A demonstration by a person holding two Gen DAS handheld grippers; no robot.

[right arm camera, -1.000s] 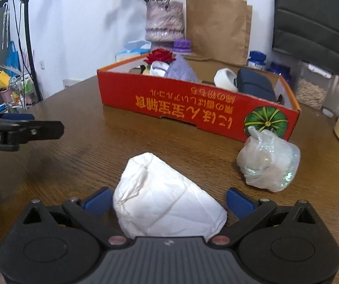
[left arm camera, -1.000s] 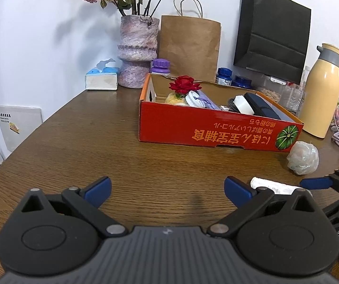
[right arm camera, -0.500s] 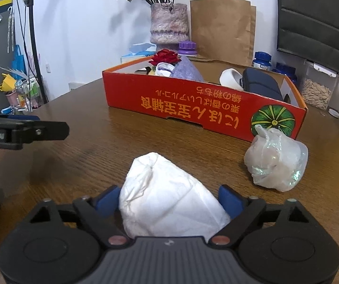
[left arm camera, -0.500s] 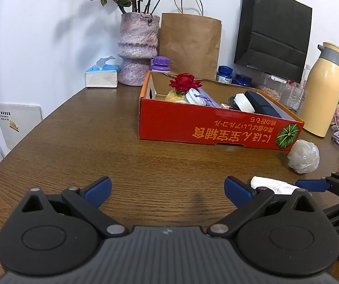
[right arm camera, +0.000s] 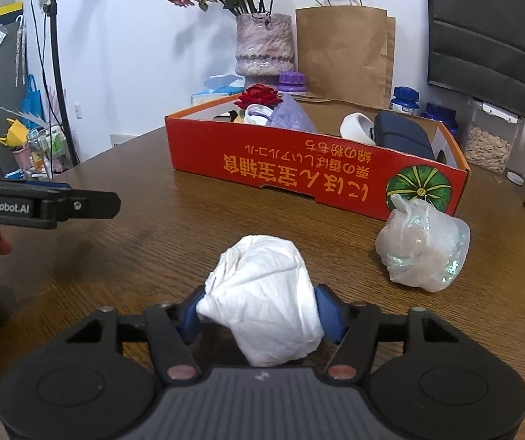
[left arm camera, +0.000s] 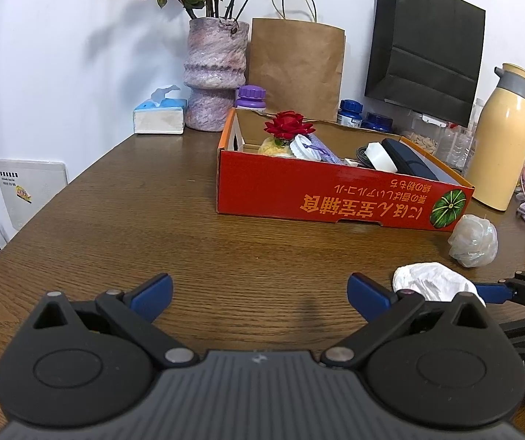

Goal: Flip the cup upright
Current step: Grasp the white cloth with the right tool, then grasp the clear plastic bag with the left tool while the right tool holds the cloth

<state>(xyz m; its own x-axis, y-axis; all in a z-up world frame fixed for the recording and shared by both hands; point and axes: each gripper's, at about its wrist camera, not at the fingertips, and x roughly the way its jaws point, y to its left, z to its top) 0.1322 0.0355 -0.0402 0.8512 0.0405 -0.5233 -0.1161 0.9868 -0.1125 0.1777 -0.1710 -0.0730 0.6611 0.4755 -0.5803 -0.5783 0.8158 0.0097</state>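
1. Since a second ago, my right gripper has brought its blue fingers in from wide apart; they are closing, both pads now against the crumpled white cup.
2. Cup: thin, creased, paper-like, cone-shaped, lying on its side on the desk, just short of a crinkled clear plastic bundle.
3. My left gripper: fingers spread wide, nothing between them, above bare wood grain.
4. Red cardboard box: glossy, printed, holding oddments.
5. Behind it: mottled ribbed vase, cream flask.
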